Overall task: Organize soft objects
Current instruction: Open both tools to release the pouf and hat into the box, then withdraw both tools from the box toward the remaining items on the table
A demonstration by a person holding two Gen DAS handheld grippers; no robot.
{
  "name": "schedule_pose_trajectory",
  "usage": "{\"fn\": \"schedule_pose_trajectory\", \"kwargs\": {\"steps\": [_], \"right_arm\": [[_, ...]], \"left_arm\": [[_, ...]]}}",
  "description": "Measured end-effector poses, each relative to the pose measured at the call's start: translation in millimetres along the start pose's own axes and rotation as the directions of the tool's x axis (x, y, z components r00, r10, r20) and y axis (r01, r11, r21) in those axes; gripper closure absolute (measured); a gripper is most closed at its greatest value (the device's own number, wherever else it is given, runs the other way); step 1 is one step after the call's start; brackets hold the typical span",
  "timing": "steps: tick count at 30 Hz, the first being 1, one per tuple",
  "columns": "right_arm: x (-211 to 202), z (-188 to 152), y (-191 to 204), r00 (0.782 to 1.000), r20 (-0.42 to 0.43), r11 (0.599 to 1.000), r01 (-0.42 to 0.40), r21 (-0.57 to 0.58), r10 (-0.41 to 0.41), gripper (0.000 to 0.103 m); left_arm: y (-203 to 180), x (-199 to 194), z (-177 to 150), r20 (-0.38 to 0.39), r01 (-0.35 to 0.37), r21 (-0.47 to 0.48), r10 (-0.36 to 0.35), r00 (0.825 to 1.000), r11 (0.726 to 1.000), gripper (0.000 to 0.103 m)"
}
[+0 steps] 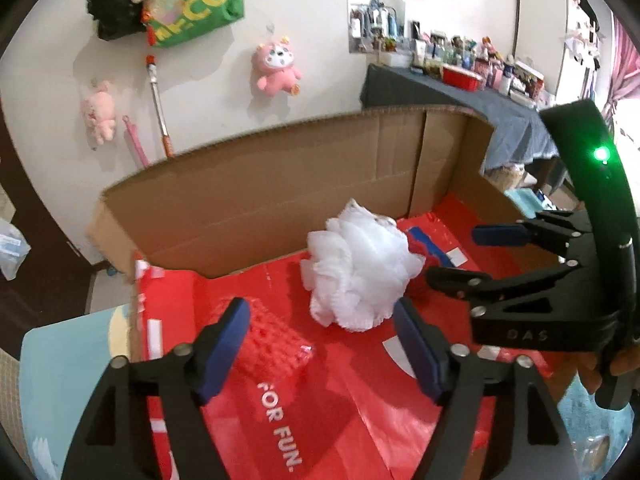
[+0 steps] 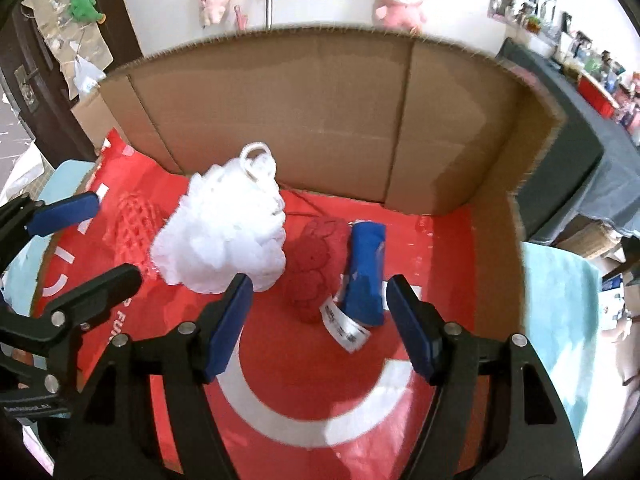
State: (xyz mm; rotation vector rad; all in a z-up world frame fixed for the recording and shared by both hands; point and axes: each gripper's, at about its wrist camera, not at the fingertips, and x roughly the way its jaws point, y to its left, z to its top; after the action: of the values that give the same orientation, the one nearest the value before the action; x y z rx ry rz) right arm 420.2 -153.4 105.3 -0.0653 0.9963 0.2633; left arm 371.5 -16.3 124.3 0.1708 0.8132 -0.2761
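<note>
One blue roll (image 2: pixel 365 276) lies lengthwise toward the cardboard wall (image 2: pixel 320 112)

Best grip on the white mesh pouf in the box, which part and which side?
Take the white mesh pouf by its ruffled body from above, pads squeezing its left and right flanks. It is a soft, squashy ball lying free on the red bag. The cord loop on its far top is thin and flopped, a poorer target. The right claw stands open beside it; a red knit item touches its right side.
</note>
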Motion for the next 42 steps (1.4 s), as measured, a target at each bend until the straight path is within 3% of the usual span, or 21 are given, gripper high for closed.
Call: {"fn": "schedule_pose_trajectory", "kwargs": {"steps": [4, 7, 16, 19, 21, 26, 31, 37, 42], "right_arm": [[-40.9, -7.9, 1.0, 0.999, 0.053, 1.0, 0.001, -0.002, -0.001, 0.033], [-70.9, -17.1, 6.1, 0.994, 0.106, 1.0, 0.007, -0.005, -0.006, 0.025], [-169.5, -52.9, 20.4, 0.963, 0.268, 0.998, 0.054, -0.027, -0.045, 0.018], [-201.8, -71.6, 27.3, 0.943, 0.327, 0.998, 0.065, -0.021, -0.054, 0.017], [-219.2, -83.8, 30.6, 0.93, 0.364, 0.997, 0.067, -0.023, -0.054, 0.01], [-263.4, -129.5, 46.1, 0.872, 0.484, 0.994, 0.104, -0.031, -0.076, 0.01], [-290.3, -173.0, 59.6, 0.831, 0.555, 0.997, 0.076, -0.029, -0.047, 0.01], [-311.4, -220.5, 71.5, 0.796, 0.604, 0.996, 0.085, -0.031, -0.049, 0.004], [-314.1, -258.4, 77.7, 0.775, 0.628, 0.995, 0.101, -0.002, -0.077, 0.004]], "left_arm": [[1.4, -42.2, -5.6, 0.069, 0.012, -0.057, -0.008, 0.998, 0.998, 0.012], [-1.9, -75.4, -10.0, 0.131, 0.003, -0.081, 0.008, 0.991, 0.997, 0.004], [-10.3, -154.8, -29.5, 0.252, 0.002, -0.125, 0.03, 0.967, 0.992, 0.0], [-13.5, -179.1, -41.8, 0.286, -0.012, -0.141, 0.053, 0.957, 0.99, 0.0], [-20.0, -195.4, -53.9, 0.319, -0.03, -0.129, 0.07, 0.945, 0.991, 0.0], [-33.6, -223.4, -84.1, 0.377, -0.016, -0.135, 0.067, 0.924, 0.991, 0.0], [-48.1, -245.2, -109.6, 0.437, -0.03, -0.134, 0.086, 0.896, 0.991, 0.0], [-64.6, -264.6, -145.2, 0.498, -0.041, -0.135, 0.104, 0.861, 0.99, 0.0], [-76.8, -271.5, -171.9, 0.527, -0.044, -0.126, 0.104, 0.843, 0.991, 0.0]]}}
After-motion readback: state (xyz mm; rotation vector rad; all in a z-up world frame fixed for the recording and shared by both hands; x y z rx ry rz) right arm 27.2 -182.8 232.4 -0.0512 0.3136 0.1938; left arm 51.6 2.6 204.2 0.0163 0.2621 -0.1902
